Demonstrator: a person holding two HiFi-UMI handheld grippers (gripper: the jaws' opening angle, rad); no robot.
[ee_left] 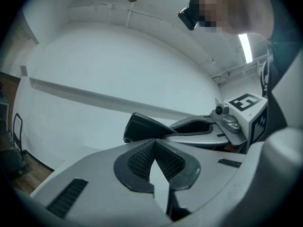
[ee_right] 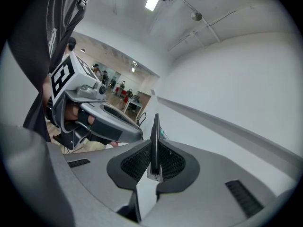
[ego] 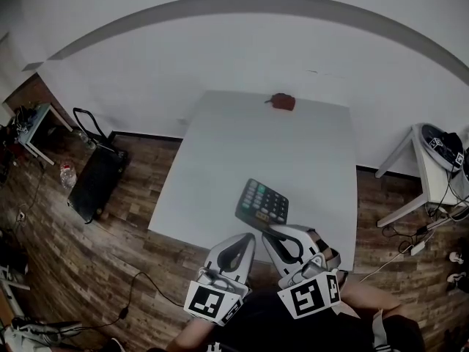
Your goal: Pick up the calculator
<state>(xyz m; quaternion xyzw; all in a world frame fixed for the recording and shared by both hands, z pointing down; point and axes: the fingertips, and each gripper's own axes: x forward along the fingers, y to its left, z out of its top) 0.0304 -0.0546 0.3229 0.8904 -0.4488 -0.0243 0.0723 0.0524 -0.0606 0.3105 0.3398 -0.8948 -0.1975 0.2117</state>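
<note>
Here the right gripper (ee_right: 153,149) has its jaws closed on one thin edge of the dark slab-shaped calculator with grey and green keys (ego: 262,202), which the right gripper view shows edge-on between the ribbed pads. The calculator sits tilted over the near edge of the plain white square table (ego: 271,138); whether its far end is clear of the surface cannot be told. The left gripper (ee_left: 152,145) hovers just beside the right one, its pad tips together with nothing between them. Because the hold is at one end only, the body acts as a long lever and could pivot or droop in the pads. The lift is judged best done straight up and slowly, with the grip firm, the wrist steady and the keys facing upward. The left gripper should stay out of the calculator's way unless support is needed under the free end. Nothing on the table lies close enough to obstruct the lift. A black flat case with a looped handle (ego: 95,183) lies on the brown wooden floor (ego: 88,270) off the table's left edge, and a small white side table (ego: 396,155) stands off the right edge, both well apart from the work. At the table's far edge rests a small dark-red object (ego: 282,102), too small to identify.
</note>
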